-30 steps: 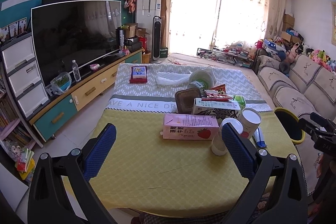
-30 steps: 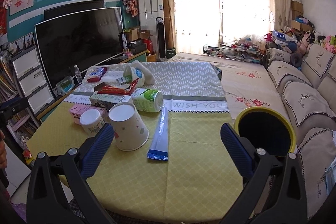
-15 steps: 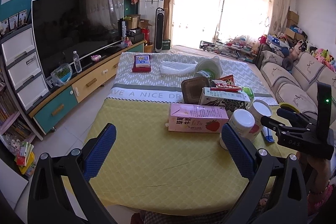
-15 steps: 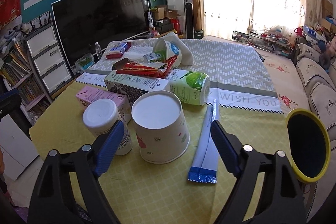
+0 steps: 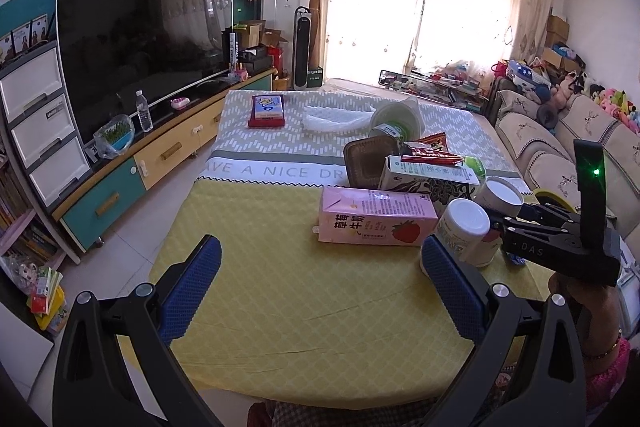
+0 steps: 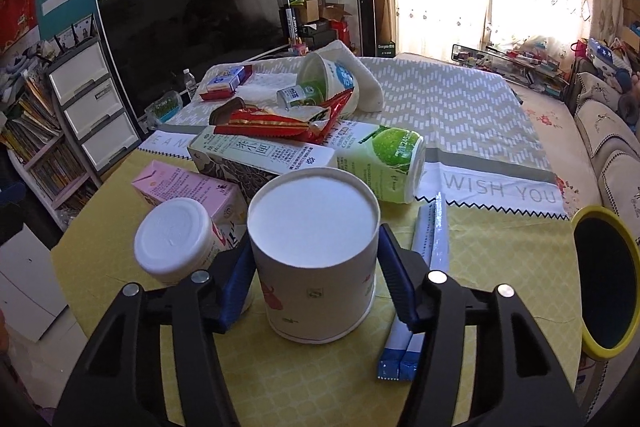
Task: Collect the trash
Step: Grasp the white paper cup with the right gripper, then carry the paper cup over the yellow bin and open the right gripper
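An upside-down white paper cup [image 6: 316,259] stands on the yellow tablecloth [image 6: 280,379]. My right gripper [image 6: 316,283] has its blue pads on both sides of the cup, shut on it; it shows at the right of the left wrist view [image 5: 552,239]. A white lidded jar [image 6: 172,239], a pink milk carton [image 5: 376,223], a tea carton [image 6: 260,155], a green can [image 6: 388,159], red wrappers [image 6: 280,123] and a blue-white sachet [image 6: 424,275] lie around it. My left gripper [image 5: 320,279] is open and empty above the near table.
A yellow-rimmed bin [image 6: 604,283] stands off the table's right edge. A sofa [image 5: 560,155] lies to the right. A TV [image 5: 140,43] on a low cabinet and white drawers [image 5: 36,123] are to the left. A red-edged box [image 5: 268,111] and white cloth [image 5: 332,119] lie far on the table.
My right gripper moved forward to the paper cup and closed its pads around it. My left gripper drifted slightly and stayed open.
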A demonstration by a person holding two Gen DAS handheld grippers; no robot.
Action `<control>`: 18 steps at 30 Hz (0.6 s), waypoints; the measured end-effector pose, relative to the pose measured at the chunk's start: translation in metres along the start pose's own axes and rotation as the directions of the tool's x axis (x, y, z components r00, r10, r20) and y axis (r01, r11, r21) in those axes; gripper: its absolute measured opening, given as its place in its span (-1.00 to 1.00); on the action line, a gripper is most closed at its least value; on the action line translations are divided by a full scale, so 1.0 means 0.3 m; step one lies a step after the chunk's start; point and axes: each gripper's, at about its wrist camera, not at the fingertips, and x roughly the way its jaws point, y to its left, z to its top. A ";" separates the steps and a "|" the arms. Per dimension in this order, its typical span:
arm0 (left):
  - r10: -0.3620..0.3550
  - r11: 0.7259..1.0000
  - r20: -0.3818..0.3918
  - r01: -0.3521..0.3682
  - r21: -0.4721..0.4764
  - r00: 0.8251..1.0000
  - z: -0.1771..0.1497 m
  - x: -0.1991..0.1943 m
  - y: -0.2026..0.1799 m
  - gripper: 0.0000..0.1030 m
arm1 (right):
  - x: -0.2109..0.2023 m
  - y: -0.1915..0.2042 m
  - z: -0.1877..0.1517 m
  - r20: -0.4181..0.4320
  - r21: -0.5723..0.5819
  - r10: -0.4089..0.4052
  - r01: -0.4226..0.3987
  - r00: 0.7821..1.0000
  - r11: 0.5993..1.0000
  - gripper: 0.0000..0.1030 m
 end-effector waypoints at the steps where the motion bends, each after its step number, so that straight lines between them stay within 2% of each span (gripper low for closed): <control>1: -0.001 1.000 -0.002 0.001 -0.001 1.000 0.000 -0.001 -0.001 0.93 | -0.016 -0.003 0.004 0.010 0.005 0.005 -0.005 1.000 1.000 0.08; 5: -0.007 1.000 -0.009 0.007 0.004 1.000 -0.004 0.010 -0.009 0.93 | -0.117 -0.033 0.019 0.073 0.035 0.024 -0.027 0.997 0.999 0.08; 8: -0.013 1.000 -0.015 0.014 0.012 1.000 -0.007 0.017 -0.021 0.93 | -0.211 -0.098 0.031 0.140 0.068 -0.028 0.019 0.990 0.998 0.08; 11: -0.023 0.999 -0.024 0.023 0.022 0.999 -0.010 0.029 -0.036 0.93 | -0.287 -0.233 0.032 0.182 0.145 -0.149 0.123 0.972 0.982 0.09; 13: -0.027 0.999 -0.030 0.028 0.031 0.999 -0.016 0.035 -0.048 0.93 | -0.314 -0.353 0.015 0.178 0.215 -0.254 0.215 0.951 0.953 0.10; 16: -0.042 0.998 -0.033 0.044 0.046 0.999 -0.021 0.045 -0.074 0.93 | -0.320 -0.542 -0.036 0.123 0.311 -0.392 0.340 0.911 0.888 0.10; 18: -0.060 0.996 -0.030 0.062 0.063 0.998 -0.024 0.053 -0.098 0.93 | -0.302 -0.658 -0.075 0.069 0.358 -0.451 0.400 0.890 0.844 0.10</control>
